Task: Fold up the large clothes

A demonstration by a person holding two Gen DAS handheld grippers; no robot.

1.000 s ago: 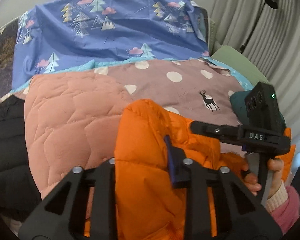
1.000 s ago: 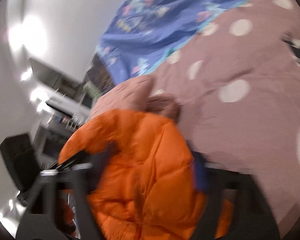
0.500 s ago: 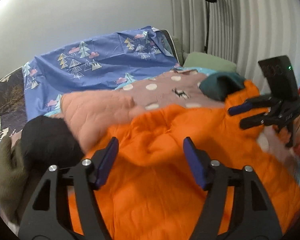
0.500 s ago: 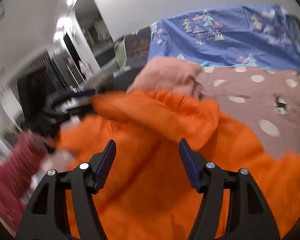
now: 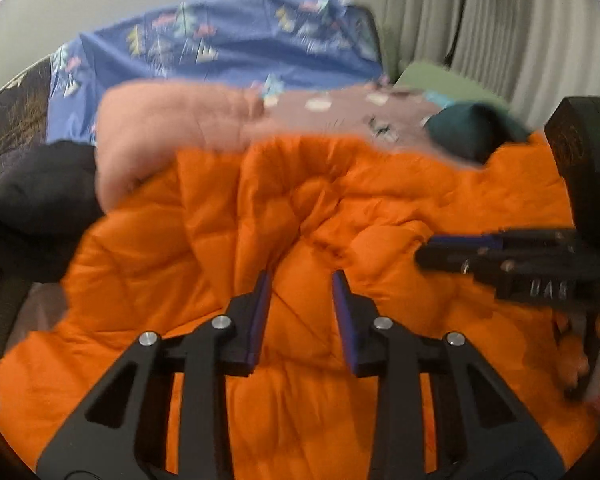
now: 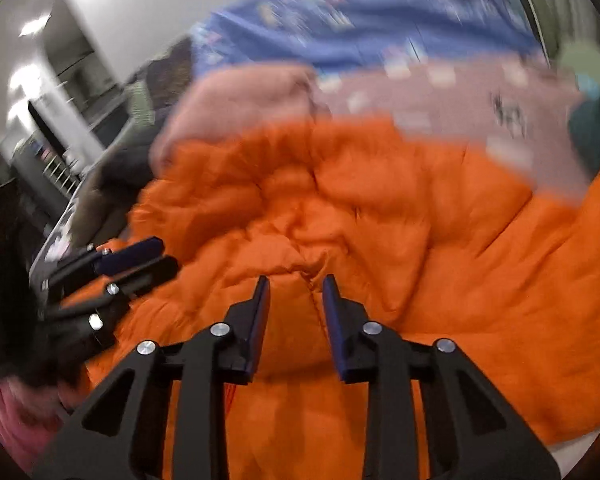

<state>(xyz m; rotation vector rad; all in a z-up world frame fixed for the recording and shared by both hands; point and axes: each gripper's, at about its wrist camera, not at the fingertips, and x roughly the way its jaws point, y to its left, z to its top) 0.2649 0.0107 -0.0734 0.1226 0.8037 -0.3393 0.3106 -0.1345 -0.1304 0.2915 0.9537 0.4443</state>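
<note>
Spreading across a bed (image 5: 340,112) covered in spotted mauve bedding, beside grey curtains (image 5: 500,20), an orange puffer jacket (image 5: 260,220) bunches between both grippers' narrowly parted, just-closing jaws, their grip unclear.

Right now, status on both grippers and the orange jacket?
Left gripper and right gripper: jaws just narrowed, no grip visible, gap remains. Orange jacket spread rumpled on the bed, unfolded. Pink quilted garment and black garment crowd its far-left edge.

orange jacket (image 5: 340,208) blurred, cropped below
</note>
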